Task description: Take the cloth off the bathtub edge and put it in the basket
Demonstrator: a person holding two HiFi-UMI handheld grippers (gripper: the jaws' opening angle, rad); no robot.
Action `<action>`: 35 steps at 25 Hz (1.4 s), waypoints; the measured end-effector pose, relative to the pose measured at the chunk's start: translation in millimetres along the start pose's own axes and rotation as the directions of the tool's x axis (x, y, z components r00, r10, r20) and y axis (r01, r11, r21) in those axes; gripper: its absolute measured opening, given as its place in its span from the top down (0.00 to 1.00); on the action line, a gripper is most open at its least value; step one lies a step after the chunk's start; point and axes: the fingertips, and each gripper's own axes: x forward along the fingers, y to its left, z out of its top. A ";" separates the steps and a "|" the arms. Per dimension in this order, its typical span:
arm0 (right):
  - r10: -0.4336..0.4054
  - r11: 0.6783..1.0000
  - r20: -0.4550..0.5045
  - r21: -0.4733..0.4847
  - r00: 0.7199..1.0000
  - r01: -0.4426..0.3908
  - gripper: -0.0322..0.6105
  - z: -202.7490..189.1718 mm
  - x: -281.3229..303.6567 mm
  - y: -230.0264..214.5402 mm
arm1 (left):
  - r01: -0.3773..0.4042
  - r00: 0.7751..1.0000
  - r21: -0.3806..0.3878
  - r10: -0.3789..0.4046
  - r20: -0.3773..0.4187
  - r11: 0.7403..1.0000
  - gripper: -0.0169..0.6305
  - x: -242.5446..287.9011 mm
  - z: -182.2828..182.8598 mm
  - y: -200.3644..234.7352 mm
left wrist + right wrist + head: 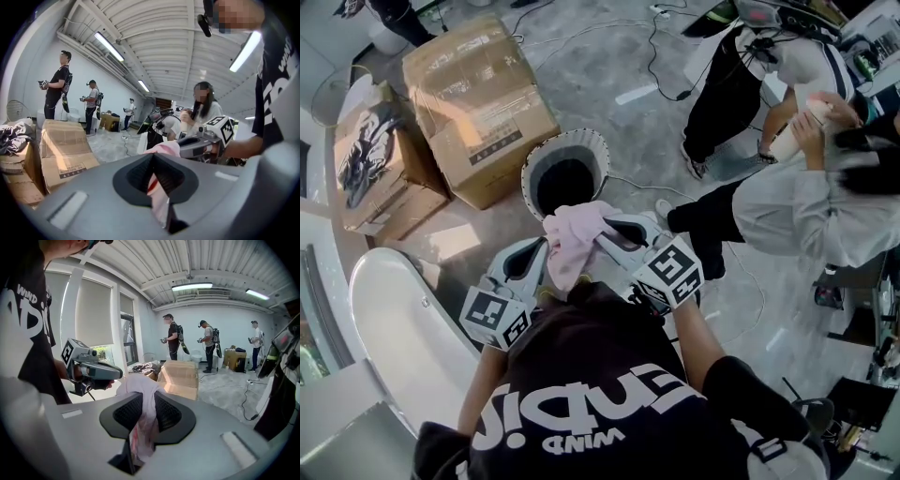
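Observation:
A pale pink cloth (575,240) hangs between my two grippers, just on the near side of the white ribbed basket (565,171). My left gripper (546,249) is shut on the cloth's left side and my right gripper (602,236) on its right side. In the left gripper view the pink cloth (158,197) runs through the shut jaws of the left gripper (157,183), with the right gripper (197,143) close ahead. In the right gripper view the cloth (143,420) is pinched in the right gripper (144,414), and the left gripper (108,373) is in front. The white bathtub (403,328) lies at lower left.
Two cardboard boxes (478,103) stand left of the basket, one holding dark clothes (366,150). Cables (661,66) trail over the grey floor. Other people (787,202) crouch and stand at the right. More people with grippers (172,336) stand further off.

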 end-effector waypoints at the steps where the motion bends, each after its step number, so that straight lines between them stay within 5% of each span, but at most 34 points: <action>1: 0.001 1.000 -0.001 0.004 1.000 -0.001 0.82 1.5 0.9 1.9 | 0.002 1.000 0.001 -0.002 0.001 1.000 0.98 -0.3 1.9 1.0; 8: 0.006 1.000 0.006 0.005 1.000 -0.006 0.82 23.8 14.5 -4.4 | 0.029 1.000 0.017 -0.029 0.003 0.999 0.98 2.5 11.9 7.3; 15: -0.012 1.000 0.047 -0.013 0.999 0.012 0.82 86.4 20.8 -43.1 | 0.040 0.999 0.024 -0.040 -0.012 0.999 0.98 7.2 20.8 17.9; 27: -0.054 0.981 0.125 -0.177 0.991 0.076 0.82 202.9 1.7 -115.2 | 0.047 0.999 0.037 -0.046 -0.009 0.998 0.98 23.4 24.2 16.0; 35: -0.052 0.971 0.147 -0.223 0.988 0.085 0.82 227.4 10.4 -142.6 | 0.017 1.000 0.027 -0.017 -0.010 0.999 0.98 44.7 25.8 16.6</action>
